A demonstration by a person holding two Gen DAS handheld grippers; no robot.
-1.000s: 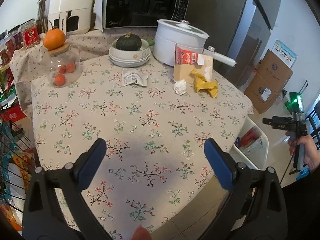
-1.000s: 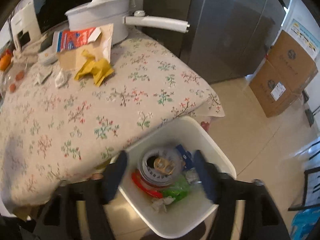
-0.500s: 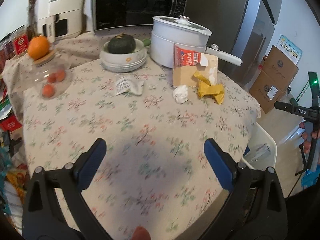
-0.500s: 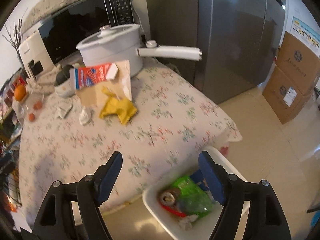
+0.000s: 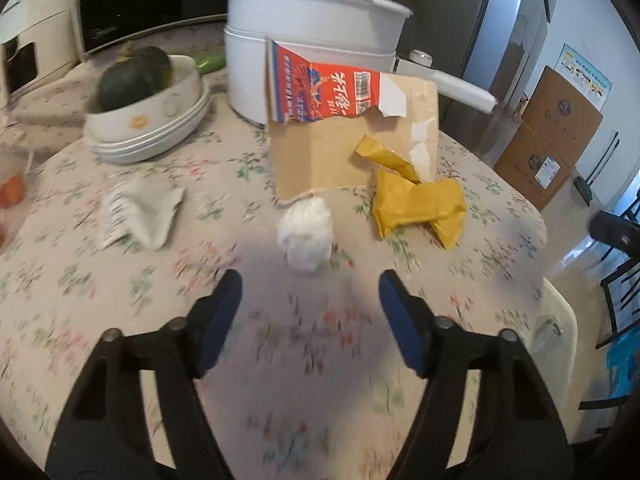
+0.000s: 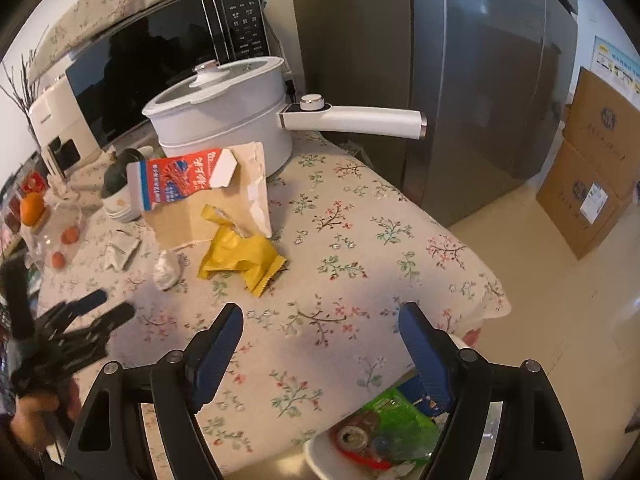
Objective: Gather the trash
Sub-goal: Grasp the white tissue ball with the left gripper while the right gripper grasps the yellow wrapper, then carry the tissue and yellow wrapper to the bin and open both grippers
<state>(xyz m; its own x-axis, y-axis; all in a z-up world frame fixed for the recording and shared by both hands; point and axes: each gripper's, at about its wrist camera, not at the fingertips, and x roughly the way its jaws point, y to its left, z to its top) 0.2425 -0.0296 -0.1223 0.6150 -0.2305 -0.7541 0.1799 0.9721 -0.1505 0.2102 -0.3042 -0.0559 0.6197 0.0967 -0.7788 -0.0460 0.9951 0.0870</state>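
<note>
Table [image 5: 500, 216] under a floral cloth fills both views. Fridge [image 6: 480, 80] far right, microwave [image 6: 160, 64] far left behind a white pot [image 5: 312, 40] with a long handle. White bin [image 6: 320, 460] on the floor at the table's near right edge, already holding a can [image 6: 352, 436] and green wrapper [image 6: 400, 420]. Torn carton [image 5: 344, 120] leans against the pot. Yellow wrapper [image 5: 416, 200] lies just in front of it, right side. Flat grey packet [image 5: 140, 212] to the left. White paper wad [image 5: 306, 232] sits between them, near the left gripper [image 5: 310, 296]. Its jaws are closing, nothing between them yet. Right gripper [image 6: 320, 332] spread wide over the cloth, empty.
</note>
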